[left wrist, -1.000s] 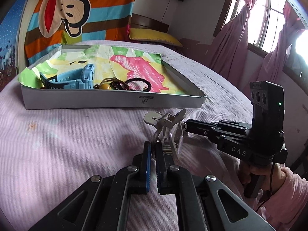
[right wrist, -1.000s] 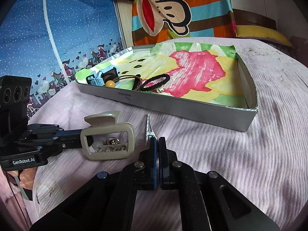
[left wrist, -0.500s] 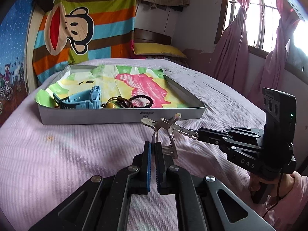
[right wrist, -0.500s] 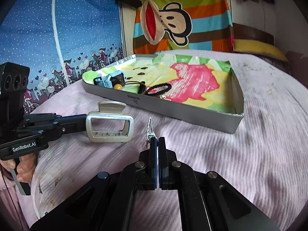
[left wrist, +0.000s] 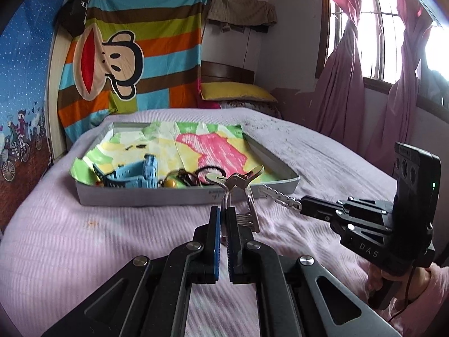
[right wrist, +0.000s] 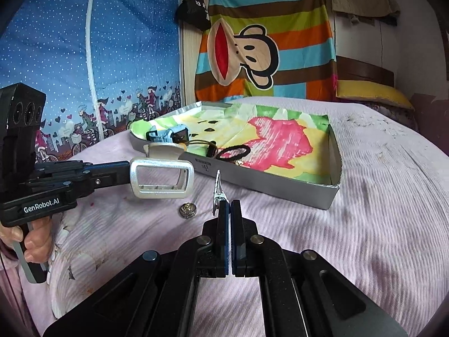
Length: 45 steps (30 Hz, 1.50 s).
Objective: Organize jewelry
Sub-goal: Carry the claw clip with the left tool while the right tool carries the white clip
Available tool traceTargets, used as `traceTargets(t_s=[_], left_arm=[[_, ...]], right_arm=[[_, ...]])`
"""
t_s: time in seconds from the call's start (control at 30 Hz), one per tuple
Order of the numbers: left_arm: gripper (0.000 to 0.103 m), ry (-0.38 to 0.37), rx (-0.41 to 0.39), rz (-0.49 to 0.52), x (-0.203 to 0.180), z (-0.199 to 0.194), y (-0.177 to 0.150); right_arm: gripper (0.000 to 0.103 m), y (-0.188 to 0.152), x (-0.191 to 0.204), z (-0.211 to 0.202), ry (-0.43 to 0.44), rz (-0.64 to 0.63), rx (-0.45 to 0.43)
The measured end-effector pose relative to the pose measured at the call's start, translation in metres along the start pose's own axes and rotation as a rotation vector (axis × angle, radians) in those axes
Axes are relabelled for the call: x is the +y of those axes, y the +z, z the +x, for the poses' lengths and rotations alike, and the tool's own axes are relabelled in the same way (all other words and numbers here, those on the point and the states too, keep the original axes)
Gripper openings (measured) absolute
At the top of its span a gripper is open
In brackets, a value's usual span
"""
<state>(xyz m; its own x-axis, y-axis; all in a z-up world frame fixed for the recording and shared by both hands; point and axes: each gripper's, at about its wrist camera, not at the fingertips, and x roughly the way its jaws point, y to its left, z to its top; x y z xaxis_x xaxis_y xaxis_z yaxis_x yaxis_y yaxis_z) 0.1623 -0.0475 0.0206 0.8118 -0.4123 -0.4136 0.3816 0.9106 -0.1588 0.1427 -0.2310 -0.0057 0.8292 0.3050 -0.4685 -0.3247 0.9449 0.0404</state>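
- Lilac ribbed bedspread [right wrist: 378, 224] covers the bed and carries everything; it is soft and uneven, so anything dropped could sink into a fold.
- Farther off lies the silver tray [right wrist: 269, 186], lined with bright painted paper, holding a blue watch [left wrist: 132, 175], a black hair tie [right wrist: 234, 151] and a dark band with a yellow bead, all at its left near corner.
- Left gripper [left wrist: 223, 219] is clamped on the pearly claw clip [right wrist: 162, 178], held in the air just short of the tray's near wall.
- Right gripper [right wrist: 228, 210] is pinched tight on a slim metal hair clip [right wrist: 217, 189], which juts forward, also short of the tray.
- Both clips sit close together, so they could knock or snag, and the thin one, held only by its tail, might twist free.
- Smallest, a round metal charm [right wrist: 187, 210] lies loose on the bedspread near the grippers; a passing tool could push it into the fabric.
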Motion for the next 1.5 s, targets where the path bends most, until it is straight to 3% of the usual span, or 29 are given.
traceTargets(t_s=[0.3, 0.5, 0.9, 1.5], left_arm=[[0.004, 0.046, -0.077, -0.023, 0.005, 0.013, 0.045], [0.004, 0.087, -0.049, -0.043, 0.015, 0.049, 0.066], [0.004, 0.136, 0.057, -0.113, 0.031, 0.126, 0.076], [0.004, 0.16, 0.15, -0.191, 0.045, 0.151, 0.073]], right_arm=[[0.001, 0.029, -0.006, -0.007, -0.041, 0.025, -0.096], [0.001, 0.06, -0.016, 0.015, -0.072, 0.055, -0.107], [0.001, 0.072, -0.055, 0.093, -0.11, 0.173, -0.005], [0.001, 0.058, -0.069, 0.147, -0.081, 0.241, 0.154]])
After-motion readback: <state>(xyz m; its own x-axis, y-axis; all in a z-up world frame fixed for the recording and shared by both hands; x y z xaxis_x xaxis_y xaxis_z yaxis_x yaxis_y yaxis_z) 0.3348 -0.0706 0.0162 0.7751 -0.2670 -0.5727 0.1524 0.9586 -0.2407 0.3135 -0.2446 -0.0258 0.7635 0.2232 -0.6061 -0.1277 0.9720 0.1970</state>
